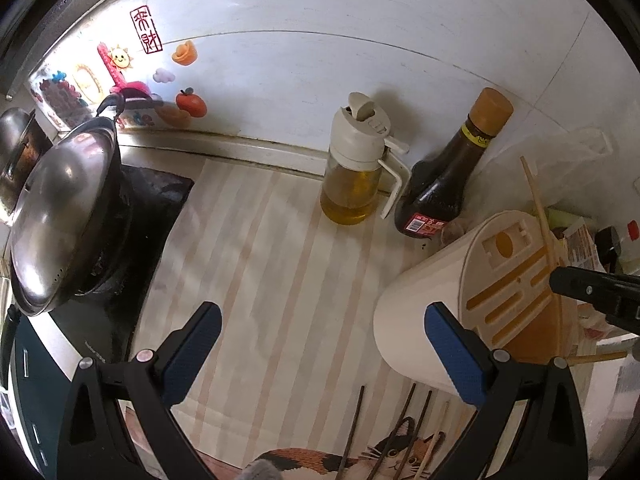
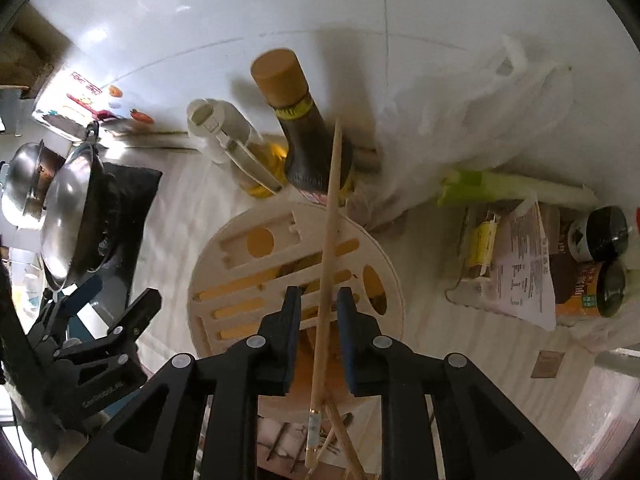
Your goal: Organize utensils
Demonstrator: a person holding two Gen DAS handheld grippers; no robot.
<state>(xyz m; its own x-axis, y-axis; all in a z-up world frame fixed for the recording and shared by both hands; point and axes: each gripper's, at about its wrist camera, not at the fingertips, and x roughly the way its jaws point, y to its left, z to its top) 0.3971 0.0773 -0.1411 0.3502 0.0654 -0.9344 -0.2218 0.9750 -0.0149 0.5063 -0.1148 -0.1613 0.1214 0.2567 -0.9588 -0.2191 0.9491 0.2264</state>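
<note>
Both claws are pointed steeply down at a tabletop [image 1: 280,240] covered in pale striped sheeting.

Left claw [image 1: 320,356]: jaws spread wide, blue pads [image 1: 192,360] bare, nothing between them. It is held over open tabletop, just left of the cream plastic cylindrical utensil holder with a slotted lid [image 1: 432,312].

Right claw [image 2: 319,336]: jaws set a little apart, directly above the holder's lid [image 2: 248,280]. A long pale wooden chopstick [image 2: 326,264] is seen running between the pads, its upper end reaching toward the wall and its banded lower end beyond the holder's near edge. Contact between pads and stick cannot be made out; a gap shows on each side. More light sticks [image 2: 344,440] are crossed beneath its lower end.

Several dark thin chopsticks [image 1: 354,432] are laid on a cat-printed mat [image 1: 400,456] at the near edge, apart from the holder.

Behind the holder, against the white tiled wall: a glass oil dispenser with a cream top [image 1: 356,168] and a dark sauce bottle with a tan cap [image 1: 448,176], side by side. A steel-lidded wok [image 1: 64,216] is noted on the stove at far left.
</note>
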